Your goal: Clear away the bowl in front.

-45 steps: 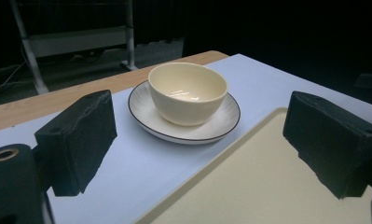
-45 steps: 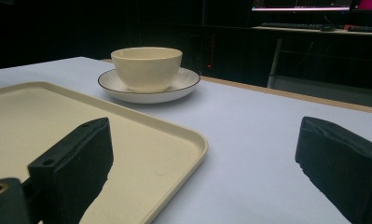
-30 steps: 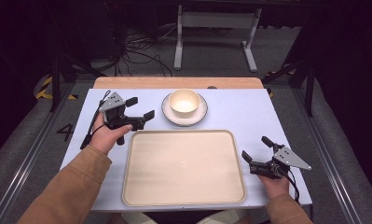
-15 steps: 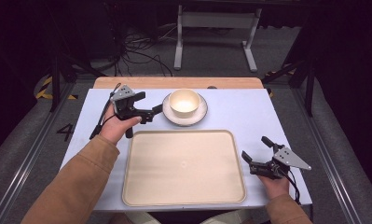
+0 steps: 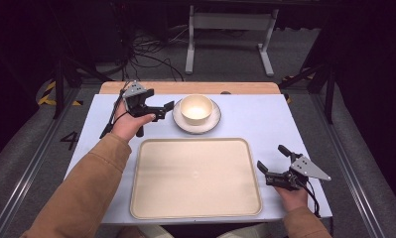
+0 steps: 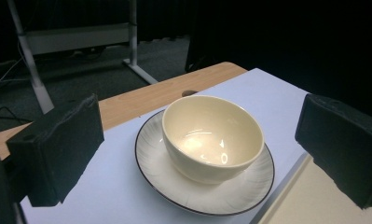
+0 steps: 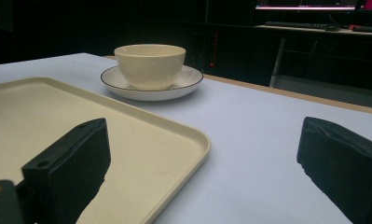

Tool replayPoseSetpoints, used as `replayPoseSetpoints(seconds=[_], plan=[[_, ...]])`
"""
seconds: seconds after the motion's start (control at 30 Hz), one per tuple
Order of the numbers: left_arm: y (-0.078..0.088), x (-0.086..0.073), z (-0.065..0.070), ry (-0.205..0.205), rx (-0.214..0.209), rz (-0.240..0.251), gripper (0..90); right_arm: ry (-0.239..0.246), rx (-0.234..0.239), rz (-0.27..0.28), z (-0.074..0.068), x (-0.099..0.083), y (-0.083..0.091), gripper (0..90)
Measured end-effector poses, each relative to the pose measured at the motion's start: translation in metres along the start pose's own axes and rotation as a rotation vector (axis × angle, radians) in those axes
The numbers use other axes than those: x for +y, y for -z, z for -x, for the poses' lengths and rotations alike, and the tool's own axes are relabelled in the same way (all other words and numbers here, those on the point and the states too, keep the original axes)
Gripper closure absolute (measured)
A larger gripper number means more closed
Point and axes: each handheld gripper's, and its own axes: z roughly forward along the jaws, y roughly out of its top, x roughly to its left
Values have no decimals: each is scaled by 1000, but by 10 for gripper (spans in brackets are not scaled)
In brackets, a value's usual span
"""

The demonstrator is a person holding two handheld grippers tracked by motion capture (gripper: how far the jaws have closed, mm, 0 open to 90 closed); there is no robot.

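Bowl (image 5: 196,108) sits on its plate (image 5: 209,124) at the far bench, beyond the empty tray (image 5: 195,176). Your left tool (image 5: 165,110) hangs spread just left of it; level the jaws around the rim before pinching. Right tool (image 5: 271,167) rests spread near the tray's right edge.

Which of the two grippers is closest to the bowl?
The left gripper, open beside the plate under the bowl; the right gripper sits beyond the tray.
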Motion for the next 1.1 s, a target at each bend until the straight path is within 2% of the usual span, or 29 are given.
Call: replayPoseSetpoints(seconds=[0.27, 0.4, 0.5, 0.6, 0.77, 0.9, 0.97, 1.0, 1.03, 1.1], plan=[[-12, 5, -5, 13, 17, 9, 51, 4, -1, 2, 0, 0, 0, 30], [-18, 9, -8, 31, 21, -6, 72, 4, -1, 4, 0, 0, 0, 30], [-24, 11, -11, 46, 35, -54, 86, 5, -1, 4, -1, 0, 0, 30], [-28, 13, -15, 99, 53, -106, 110, 6, -1, 4, -1, 0, 0, 30], [-39, 11, -19, 135, 82, -174, 157, 5, -1, 5, -1, 0, 0, 30], [-45, 10, -20, 162, 78, -185, 184, 5, -1, 5, -1, 0, 0, 30], [-52, 9, -18, 203, 71, -198, 199, 5, 0, 6, -1, 0, 0, 30], [-52, 9, -18, 203, 71, -198, 206, 4, 0, 6, -1, 0, 0, 30], [-57, 8, -17, 215, 56, -218, 228, 4, 1, 6, -1, 0, 0, 30], [-62, 7, -15, 215, 59, -252, 234, 5, 1, 6, 0, 0, 0, 30]])
